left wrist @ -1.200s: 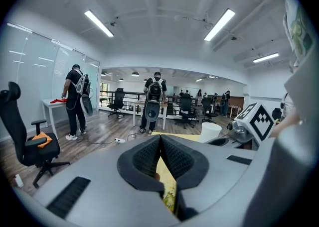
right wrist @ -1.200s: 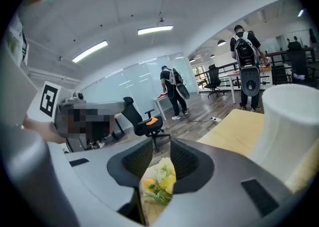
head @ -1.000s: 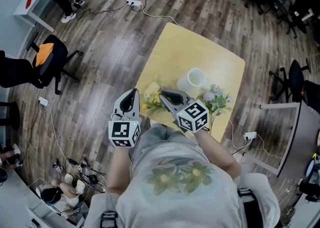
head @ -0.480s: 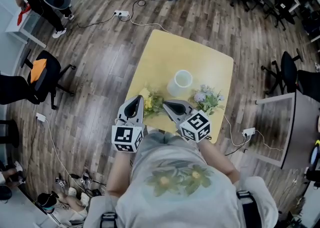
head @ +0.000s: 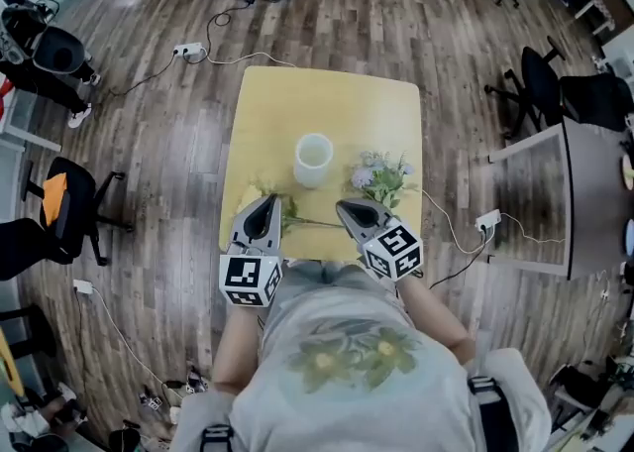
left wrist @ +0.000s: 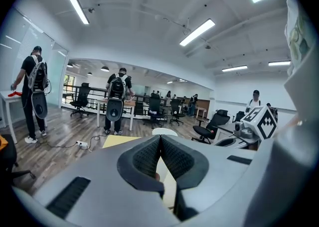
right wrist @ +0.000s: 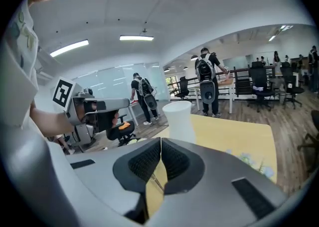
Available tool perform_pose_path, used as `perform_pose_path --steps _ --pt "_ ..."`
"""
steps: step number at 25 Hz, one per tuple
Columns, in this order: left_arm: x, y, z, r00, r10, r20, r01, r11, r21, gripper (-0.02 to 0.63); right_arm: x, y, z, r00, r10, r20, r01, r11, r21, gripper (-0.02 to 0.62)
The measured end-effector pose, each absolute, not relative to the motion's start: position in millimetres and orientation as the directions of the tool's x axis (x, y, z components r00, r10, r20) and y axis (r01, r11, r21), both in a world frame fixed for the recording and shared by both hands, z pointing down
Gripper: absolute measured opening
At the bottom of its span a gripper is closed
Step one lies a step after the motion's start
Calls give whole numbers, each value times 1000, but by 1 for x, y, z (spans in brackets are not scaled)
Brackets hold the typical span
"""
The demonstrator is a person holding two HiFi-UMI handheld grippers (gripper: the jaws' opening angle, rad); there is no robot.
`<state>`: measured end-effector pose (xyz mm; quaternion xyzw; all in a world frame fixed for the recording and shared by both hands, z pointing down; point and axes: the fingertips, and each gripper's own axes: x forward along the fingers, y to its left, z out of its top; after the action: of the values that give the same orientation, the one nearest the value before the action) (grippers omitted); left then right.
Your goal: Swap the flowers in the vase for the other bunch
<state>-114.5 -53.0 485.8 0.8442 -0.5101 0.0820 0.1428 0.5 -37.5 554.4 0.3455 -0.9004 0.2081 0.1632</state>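
The white vase [head: 313, 158] stands upright and empty on the yellow table [head: 327, 103]; its top shows again [left wrist: 165, 131] [right wrist: 178, 116]. A blue-and-white bunch [head: 379, 177] lies to its right. A yellow bunch [head: 273, 205] lies at the near left, its thin stem [head: 315, 223] running right. My left gripper [head: 264, 202] is shut over the table's near edge, beside the yellow blooms, its pads together [left wrist: 160, 139]. My right gripper [head: 344, 207] is shut too, near the stem's end; I see nothing between its pads [right wrist: 161, 141].
Office chairs [head: 69, 212] stand on the wood floor at the left and right. A power strip [head: 188, 49] with cables lies beyond the table, another [head: 487, 219] at the right beside a grey desk [head: 540, 197]. People stand in the distance.
Both grippers have drawn back from over the flowers to the table's near edge. The right gripper's jaws have closed. The head view has swung, so the table sits squarer and farther left.
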Motion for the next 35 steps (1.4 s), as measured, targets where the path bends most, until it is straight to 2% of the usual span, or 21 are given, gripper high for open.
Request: perform_pose_path --steps 6,12,17,29,30,32,35 --pt "-64 -61 483 547 -789 279 -837 -523 163 17 78 -37 563 -580 -669 464 -811 529 -251 40" --pt "-27 -64 486 603 -743 291 -796 -585 156 17 139 -30 582 -460 -722 516 -887 397 -234 41" --pt "-10 -67 491 623 -720 306 -779 -607 158 17 171 -27 598 -378 -732 566 -925 314 -213 41" --pt "11 -78 501 640 -689 339 -760 -633 148 17 196 -34 639 -361 -685 633 -933 254 -257 46" --pt "11 -78 503 640 -687 345 -760 -632 152 17 196 -34 643 -367 -675 641 -930 253 -266 56" --pt "13 -79 505 639 -683 354 -761 -630 157 17 196 -35 650 -376 -654 656 -927 252 -279 158" --pt "15 -83 507 638 -681 361 -761 -629 159 17 200 -39 662 -364 -635 681 -932 246 -268 174"
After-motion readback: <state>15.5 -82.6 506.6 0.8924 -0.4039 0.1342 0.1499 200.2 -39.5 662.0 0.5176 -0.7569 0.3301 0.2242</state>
